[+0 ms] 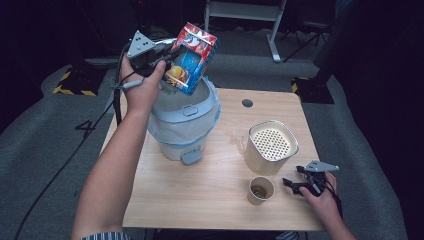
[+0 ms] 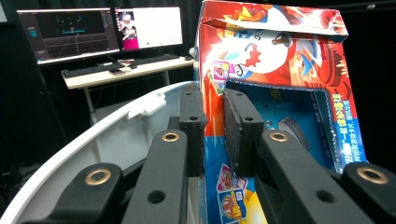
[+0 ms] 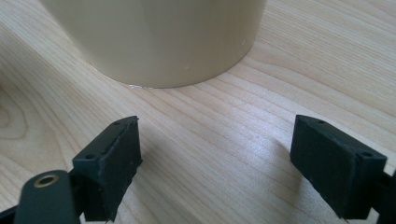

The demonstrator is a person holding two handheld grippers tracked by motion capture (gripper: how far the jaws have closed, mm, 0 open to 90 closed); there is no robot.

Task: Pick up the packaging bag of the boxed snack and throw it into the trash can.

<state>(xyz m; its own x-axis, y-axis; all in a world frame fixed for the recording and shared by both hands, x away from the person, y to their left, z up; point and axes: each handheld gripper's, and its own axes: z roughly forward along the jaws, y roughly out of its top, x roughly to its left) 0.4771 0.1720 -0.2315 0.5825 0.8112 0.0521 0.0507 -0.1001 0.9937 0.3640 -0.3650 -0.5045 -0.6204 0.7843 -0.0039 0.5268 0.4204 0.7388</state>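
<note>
Up at the far left of the table, the left gripper (image 1: 167,56) has its jaws clamped tight on a colourful cardboard box (image 1: 192,56), pinching one wall of it, and the box hangs tilted in the air right above the open mouth of the pale blue pedal bin (image 1: 184,131). From the left gripper view you get the bite up close: the two black pads (image 2: 192,122) squeeze the edge of the red and blue carton (image 2: 280,84), whose side has a cut-out window, and the white curve of the bin lid (image 2: 116,135) sweeps beneath. Behind it, a desk with two lit monitors (image 2: 100,32) and a keyboard. The bin has a plastic liner folded over its rim and a grey foot pedal facing the near side. Over on the right, a cream-coloured container with a perforated insert (image 1: 271,146) stands on the wooden table (image 1: 200,200), and just in front of it sits a small paper cup (image 1: 261,190) with something dark in the bottom. The right gripper (image 1: 296,185) rests low near the table's right edge, just beside that cup, jaws spread wide and holding nothing. In the right gripper view the two pads (image 3: 114,158) stand far apart over bare wood grain, with the rounded cream base of a vessel (image 3: 163,42) just ahead of them, not touching
</note>
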